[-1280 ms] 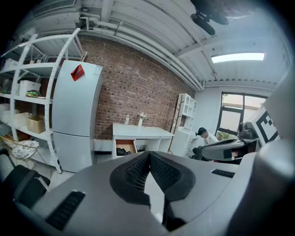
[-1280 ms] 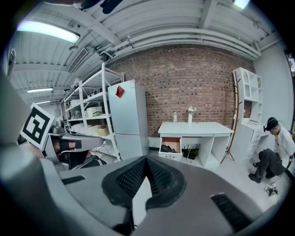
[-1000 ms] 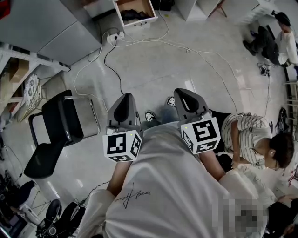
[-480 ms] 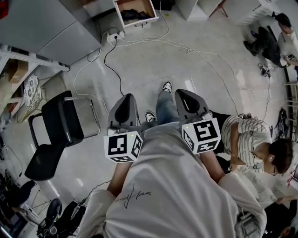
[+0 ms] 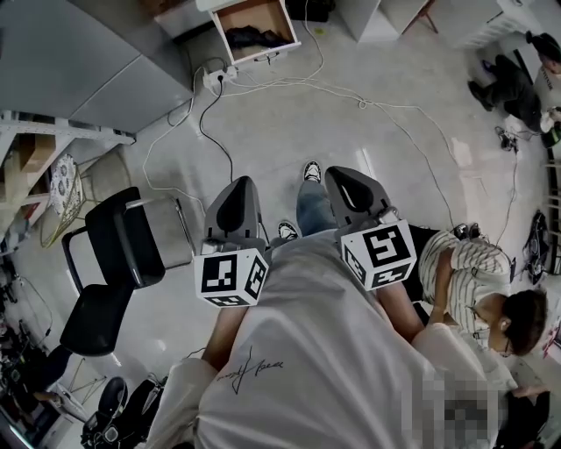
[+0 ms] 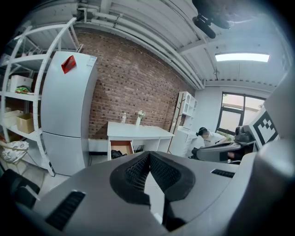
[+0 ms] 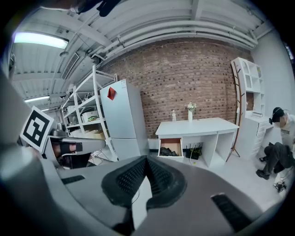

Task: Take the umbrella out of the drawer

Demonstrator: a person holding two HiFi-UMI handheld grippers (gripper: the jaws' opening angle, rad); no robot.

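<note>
A wooden drawer [image 5: 255, 26] stands pulled open under a white desk at the far end of the floor. A dark bundle, probably the umbrella [image 5: 254, 37], lies inside it. My left gripper [image 5: 235, 204] and right gripper [image 5: 354, 186] are held side by side at waist height, far short of the drawer, both shut with nothing in them. The left gripper view has the drawer [image 6: 121, 148] just above the closed left gripper [image 6: 148, 156]. In the right gripper view, the drawer [image 7: 171, 146] with the dark bundle [image 7: 167, 151] shows past the closed right gripper [image 7: 146, 159].
A black chair [image 5: 114, 263] stands at my left. Cables [image 5: 289, 86] and a power strip [image 5: 216, 77] lie on the floor before the drawer. A grey fridge [image 6: 68, 115] and shelving stand left of the desk [image 7: 198, 125]. A person [image 5: 478, 281] sits low at my right.
Both grippers have moved forward together toward the drawer, still shut. One foot has stepped ahead, and the chair and seated person have slid back in the head view.
</note>
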